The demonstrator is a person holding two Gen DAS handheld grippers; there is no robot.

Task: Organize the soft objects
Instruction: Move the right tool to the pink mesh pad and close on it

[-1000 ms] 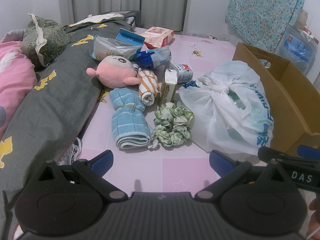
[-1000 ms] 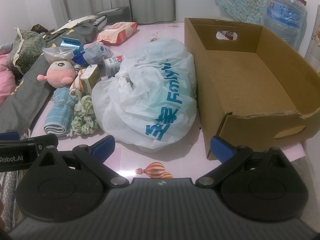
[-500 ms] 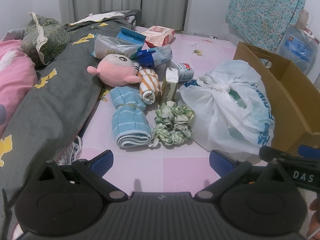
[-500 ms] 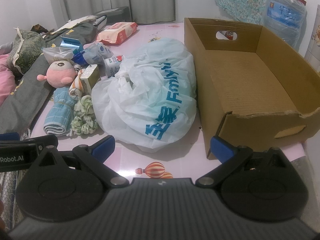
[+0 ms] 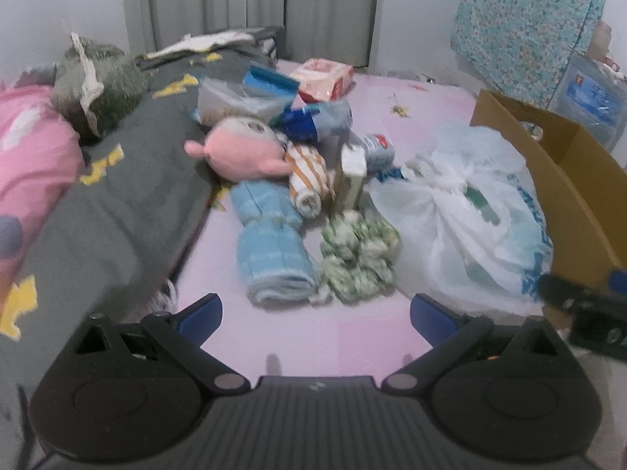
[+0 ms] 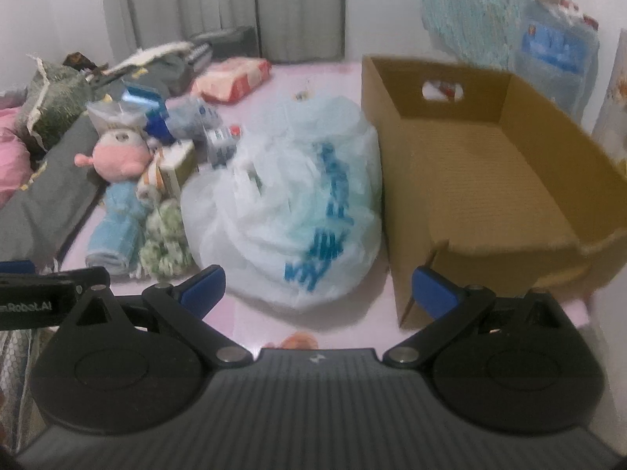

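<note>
Pink bed sheet [image 5: 411,105] — cardboard box [image 6: 470,180], plastic bag [image 6: 290,211], blue towel [image 5: 274,250].

A: Room? 
B: White walls [image 5: 411,19], grey curtains [image 5: 250,0] at back, floral cloth [image 5: 525,27] hung rt. 
A: Furniture? 
B: Bed [image 5: 392,94], pink sheet; grey blanket [image 5: 117,203] on lt.

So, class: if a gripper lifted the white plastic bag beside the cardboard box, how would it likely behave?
The white plastic bag would probably sag and change shape, since its thin film lies crumpled and slack. Its smooth film might slip between fingers; the bunched, apparently tied top seems a better hold. It looks full, with things showing through, so it may feel heavier than the rolled blue towel.
</note>
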